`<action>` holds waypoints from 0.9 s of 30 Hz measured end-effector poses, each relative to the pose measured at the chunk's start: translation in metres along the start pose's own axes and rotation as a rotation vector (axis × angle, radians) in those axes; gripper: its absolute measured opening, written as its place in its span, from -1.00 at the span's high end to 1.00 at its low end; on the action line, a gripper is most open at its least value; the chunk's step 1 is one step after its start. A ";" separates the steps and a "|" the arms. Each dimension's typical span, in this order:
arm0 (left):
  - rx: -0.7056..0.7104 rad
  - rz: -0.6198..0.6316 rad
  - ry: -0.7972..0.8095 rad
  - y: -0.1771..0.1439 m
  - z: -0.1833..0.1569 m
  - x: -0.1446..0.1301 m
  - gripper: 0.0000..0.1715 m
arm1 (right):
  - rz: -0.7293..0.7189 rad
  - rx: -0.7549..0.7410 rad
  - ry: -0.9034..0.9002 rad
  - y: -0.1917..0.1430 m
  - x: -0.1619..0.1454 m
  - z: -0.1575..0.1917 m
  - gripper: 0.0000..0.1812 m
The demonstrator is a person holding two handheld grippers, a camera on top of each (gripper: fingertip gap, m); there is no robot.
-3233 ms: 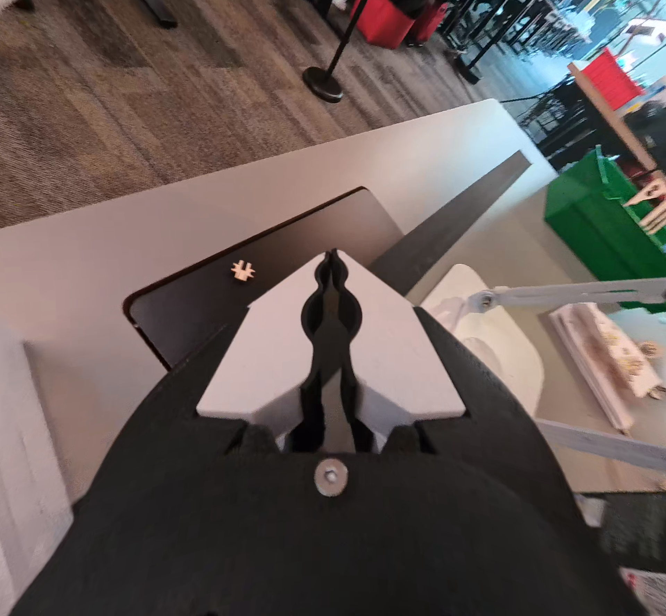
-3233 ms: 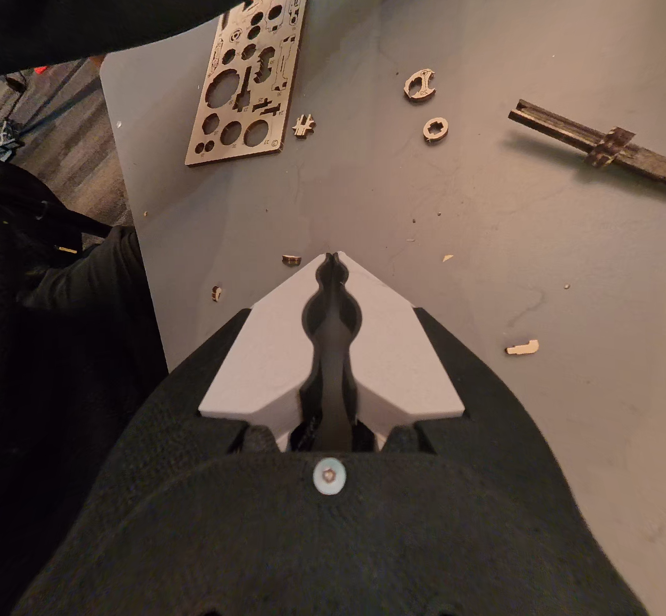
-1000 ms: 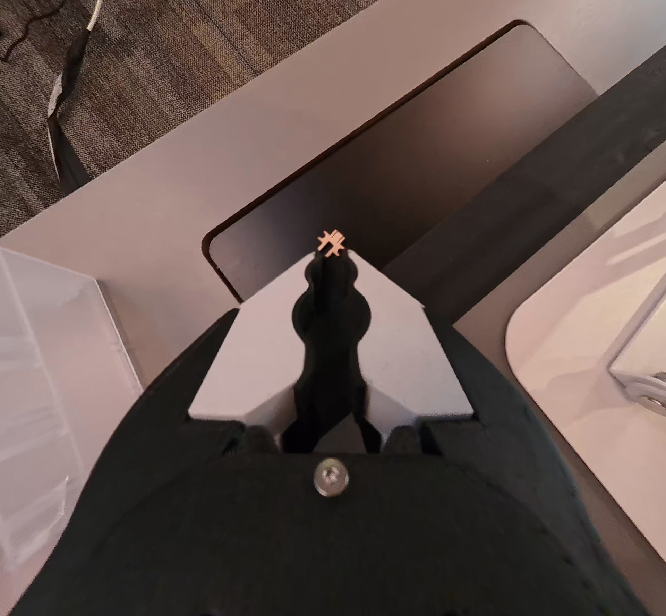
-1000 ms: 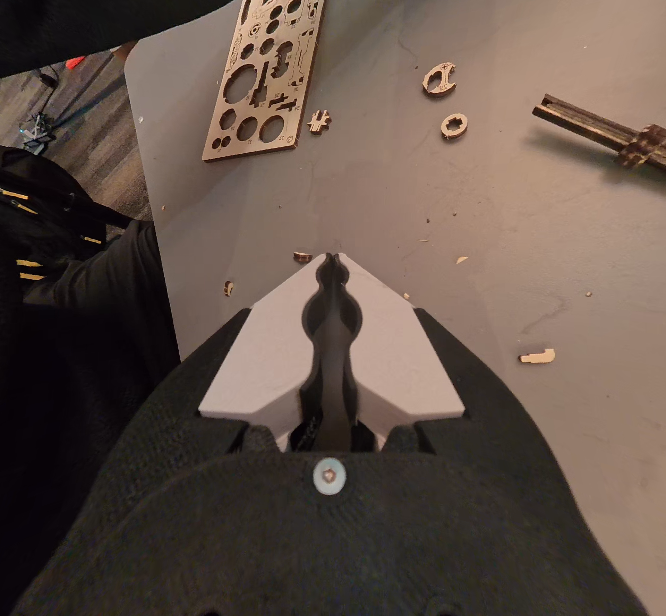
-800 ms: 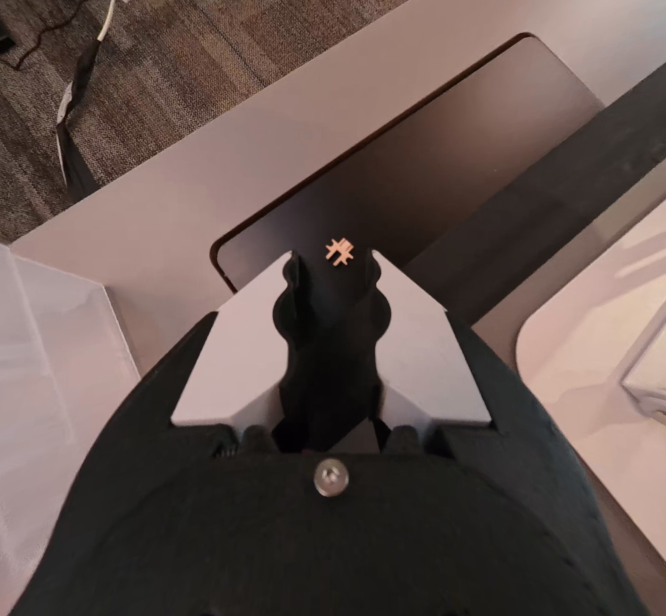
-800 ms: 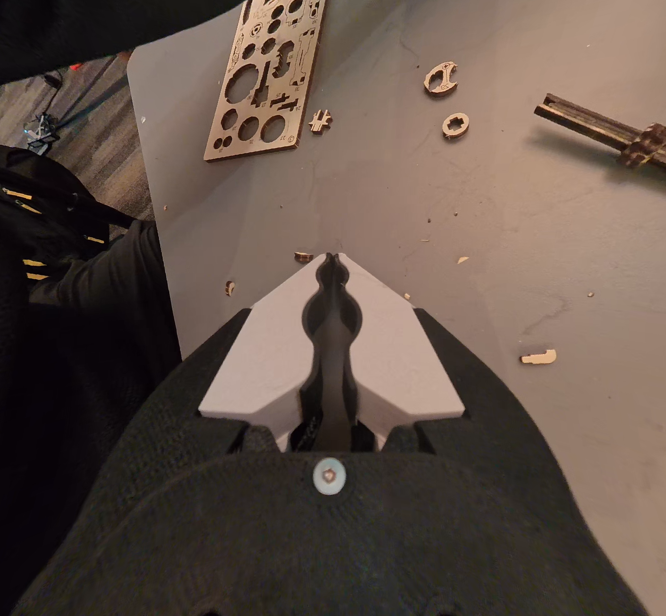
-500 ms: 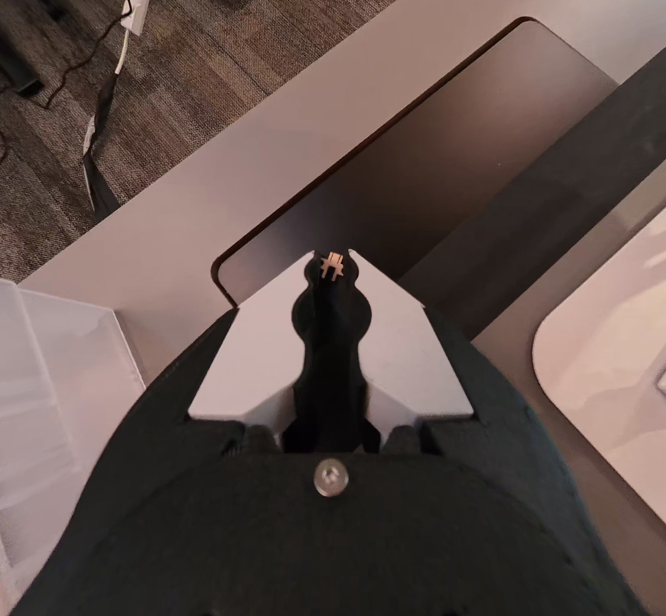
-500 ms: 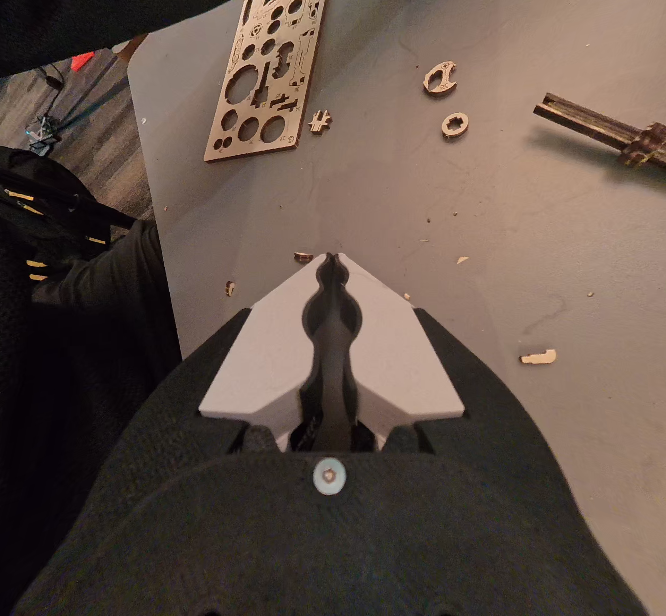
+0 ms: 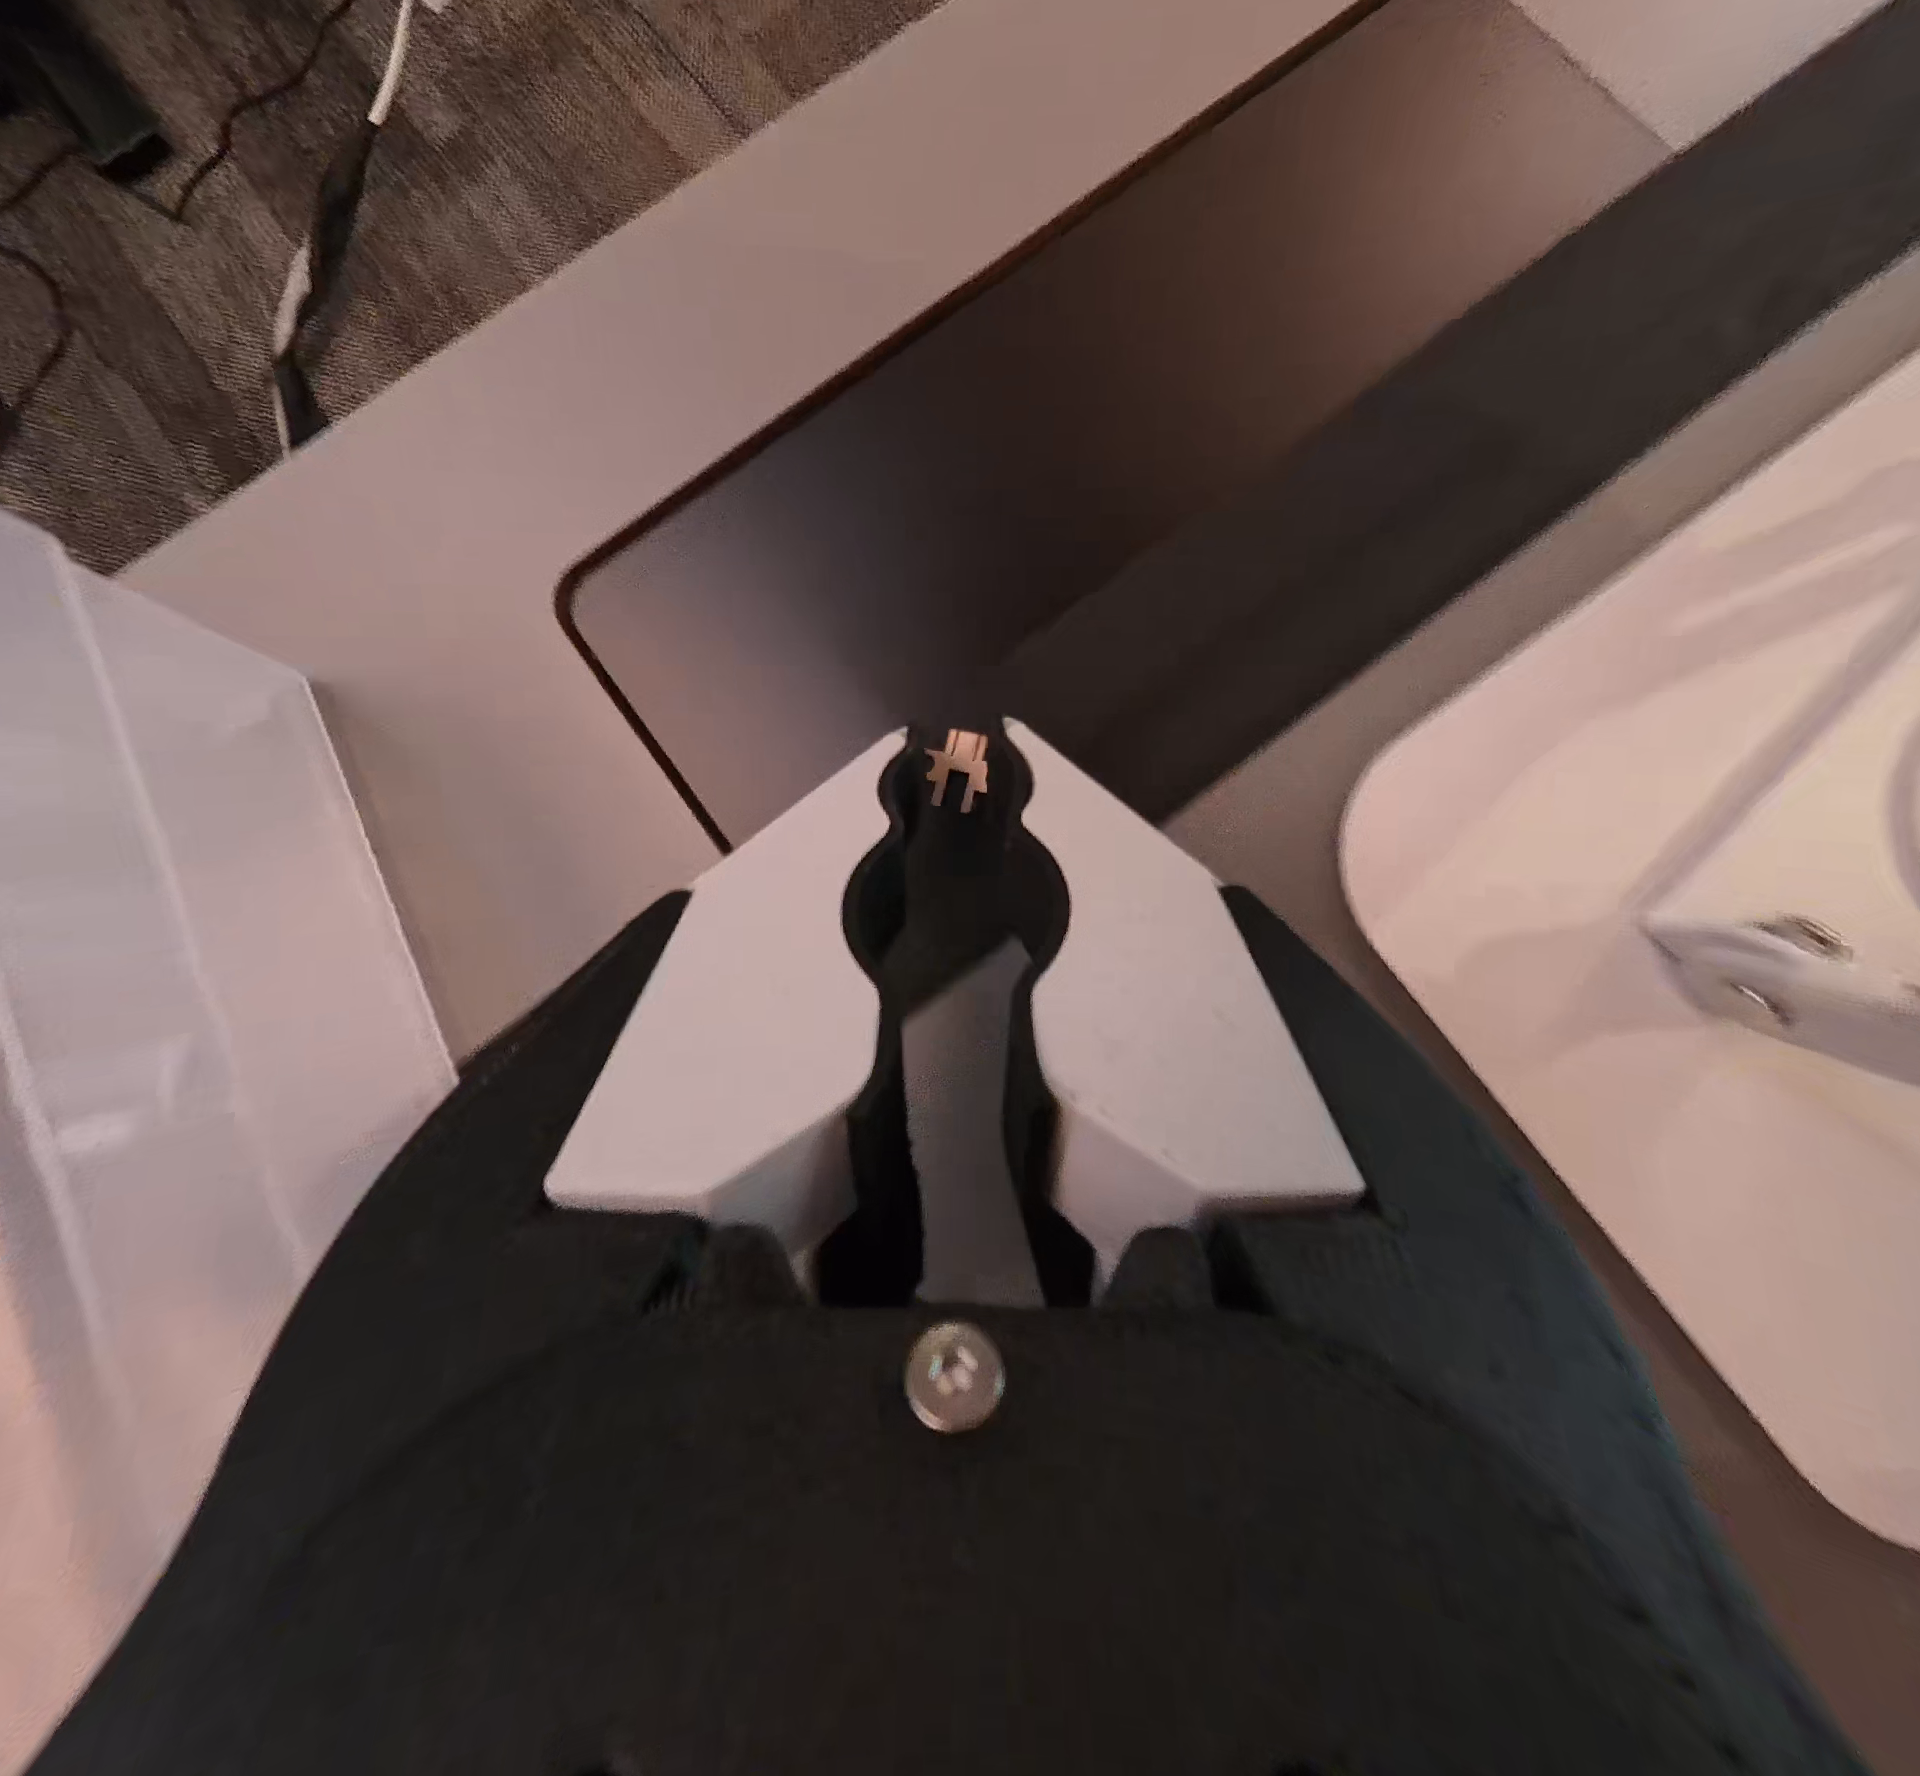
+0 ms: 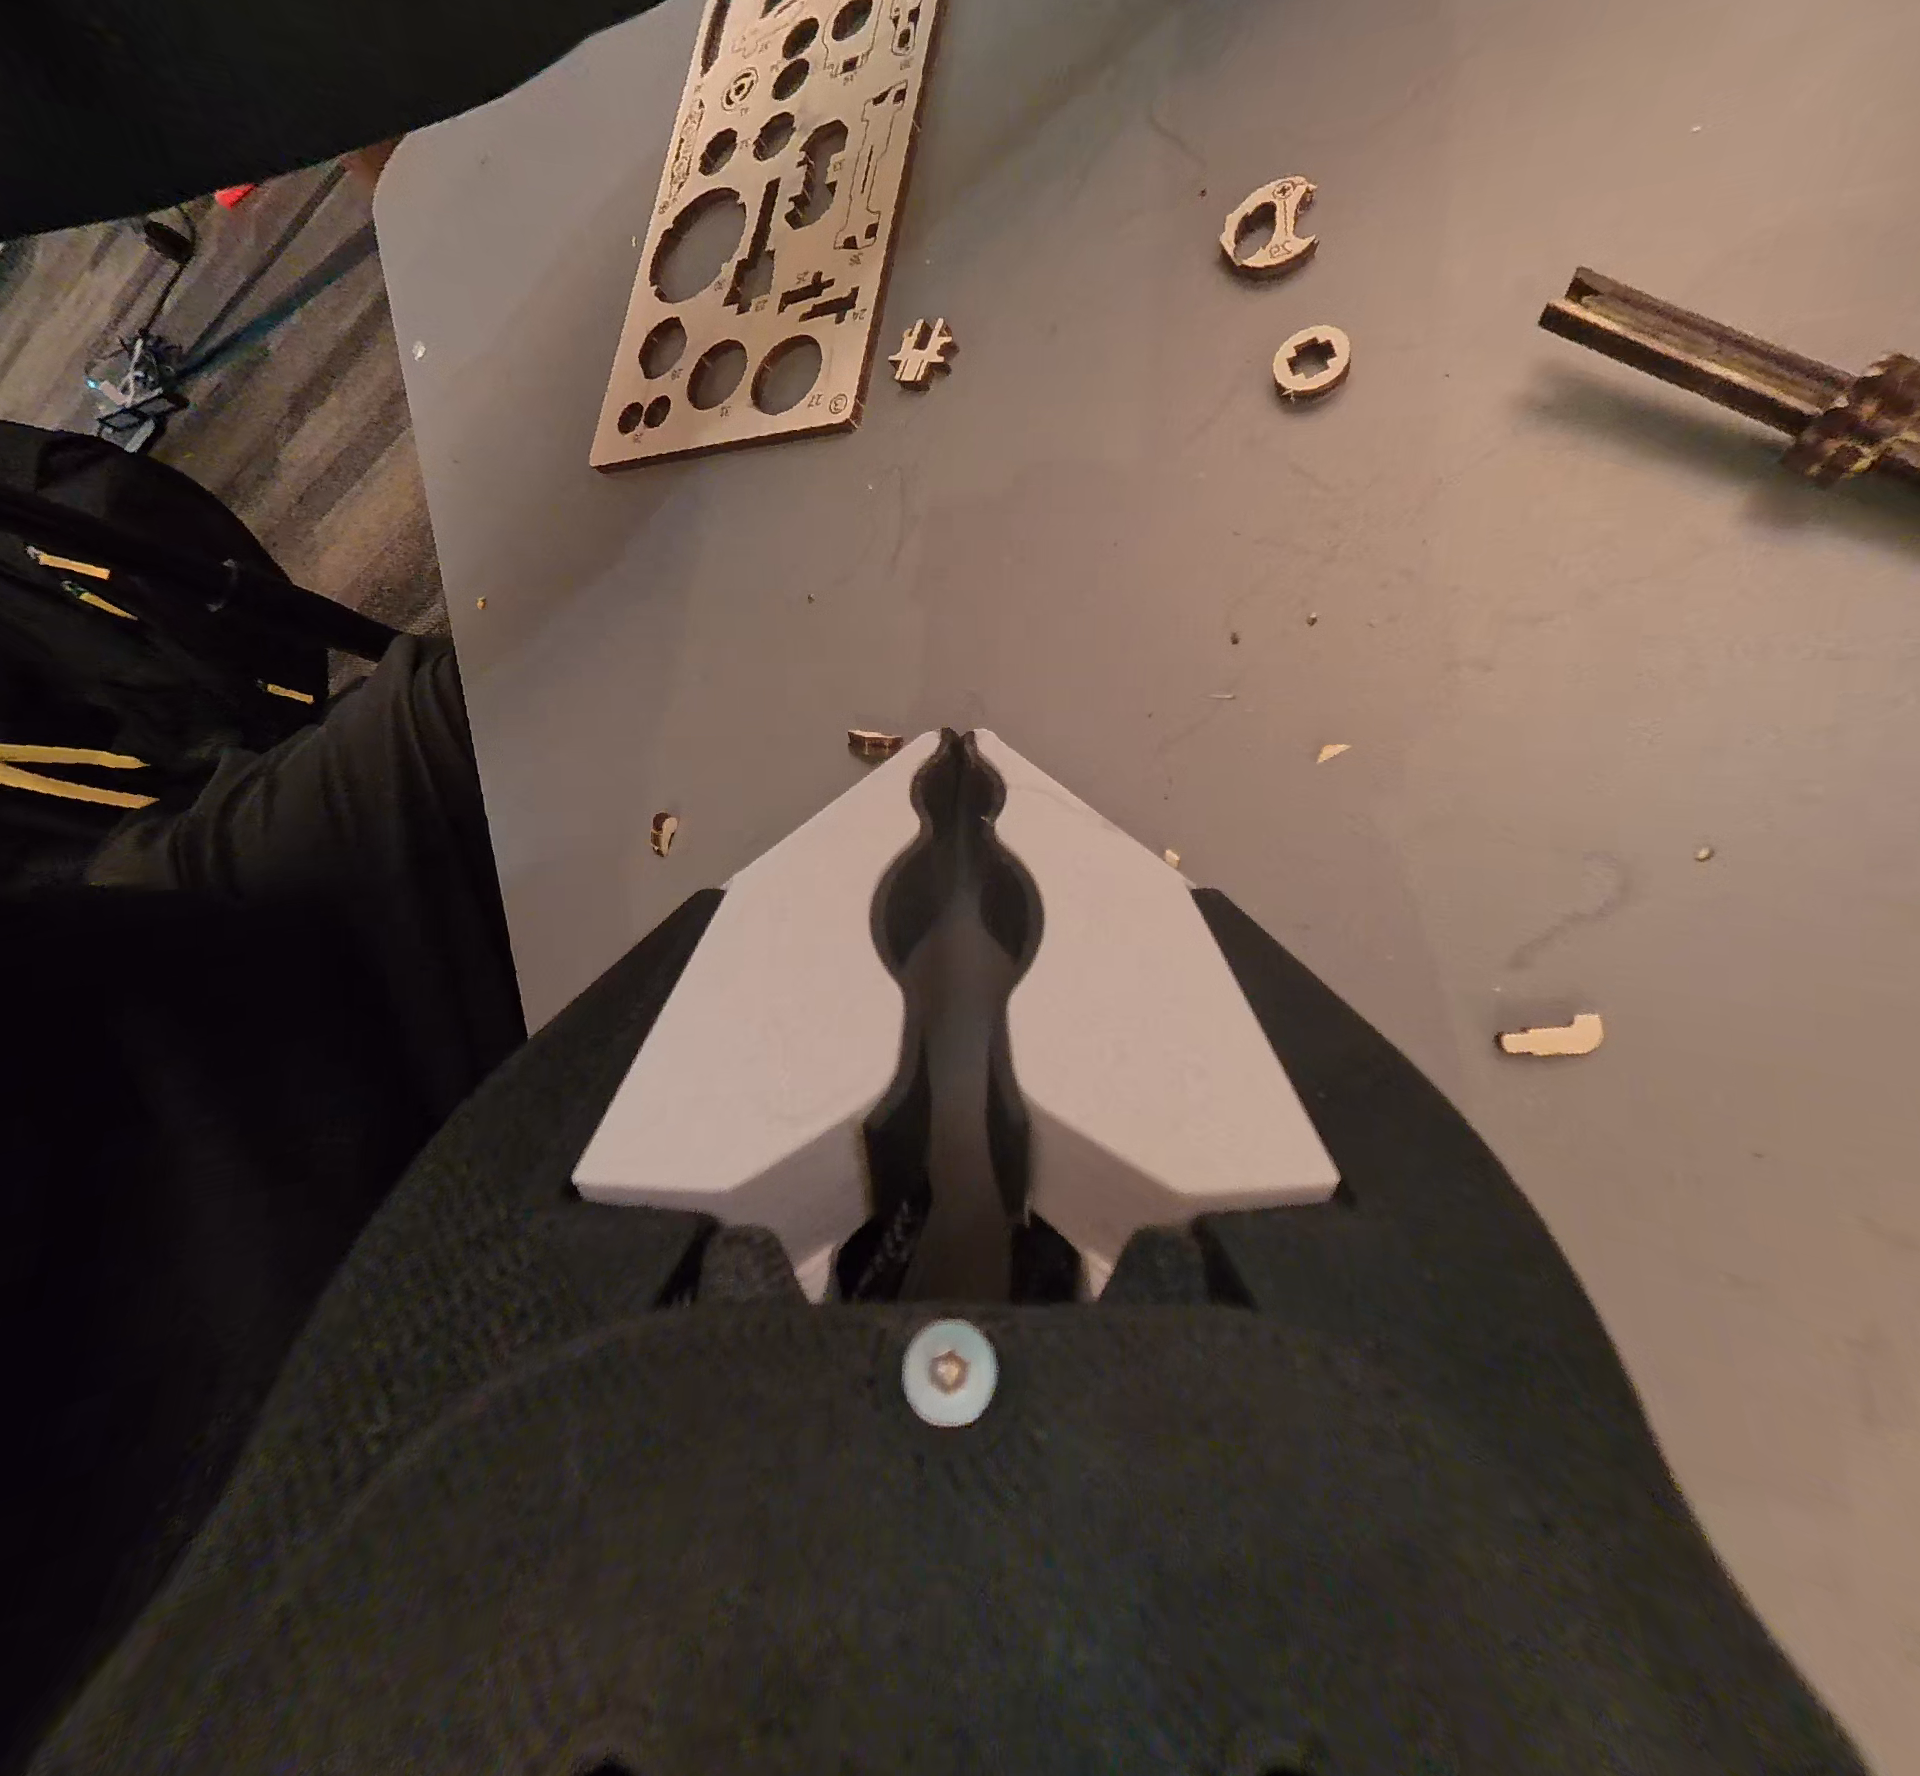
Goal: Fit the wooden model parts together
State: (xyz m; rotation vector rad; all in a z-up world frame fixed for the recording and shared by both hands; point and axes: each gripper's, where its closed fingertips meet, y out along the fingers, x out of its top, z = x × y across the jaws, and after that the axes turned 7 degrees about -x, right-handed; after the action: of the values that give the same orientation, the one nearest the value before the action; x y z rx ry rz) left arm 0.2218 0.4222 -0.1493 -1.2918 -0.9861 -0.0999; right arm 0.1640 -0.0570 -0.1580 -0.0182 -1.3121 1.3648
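My left gripper [image 9: 958, 739] is shut on a small hash-shaped wooden part [image 9: 958, 772], held at its tips above a dark mat [image 9: 1039, 396]. My right gripper [image 10: 958, 739] is shut and empty, hovering over a grey work surface [image 10: 1351, 687]. There lie a wooden cut-out sheet [image 10: 774, 199], another hash-shaped part [image 10: 922, 355], a claw-shaped part [image 10: 1270, 228], a small ring [image 10: 1312, 362], a hooked flat piece [image 10: 1550, 1037] and a dark assembled wooden shaft [image 10: 1745, 386].
In the left wrist view a translucent plastic box [image 9: 156, 947] stands at the left and a white lamp base [image 9: 1662, 895] at the right. Small wood scraps [image 10: 873, 742] lie near my right fingertips. A person's dark sleeve [image 10: 260, 791] is at the table's left edge. Across from one pair of fingers to the other is roughly 50 centimetres. The dark assembled wooden shaft [image 10: 1745, 386] lies around 12 centimetres away from my right fingertips.
My left gripper came down to the hash-shaped part on the mat, opened, closed on it and now holds it lifted a little. The right gripper has barely moved.
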 end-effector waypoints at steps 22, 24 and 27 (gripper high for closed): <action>-0.171 -0.103 0.061 -0.219 -0.234 -0.189 0.89 | -0.100 -0.087 -0.058 -0.047 0.030 -0.001 0.85; -0.251 -0.084 0.124 -0.212 -0.281 -0.206 0.89 | -0.096 -0.093 -0.066 -0.046 0.030 0.000 0.84; -0.331 -0.027 0.229 -0.194 -0.329 -0.231 0.88 | -0.071 -0.102 -0.088 -0.041 0.026 0.000 0.82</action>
State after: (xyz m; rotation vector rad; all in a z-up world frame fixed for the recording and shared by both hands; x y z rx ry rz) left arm 0.1532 -0.0190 -0.1372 -1.5295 -0.8112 -0.4370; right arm 0.1836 -0.0519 -0.1133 0.0183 -1.4422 1.2496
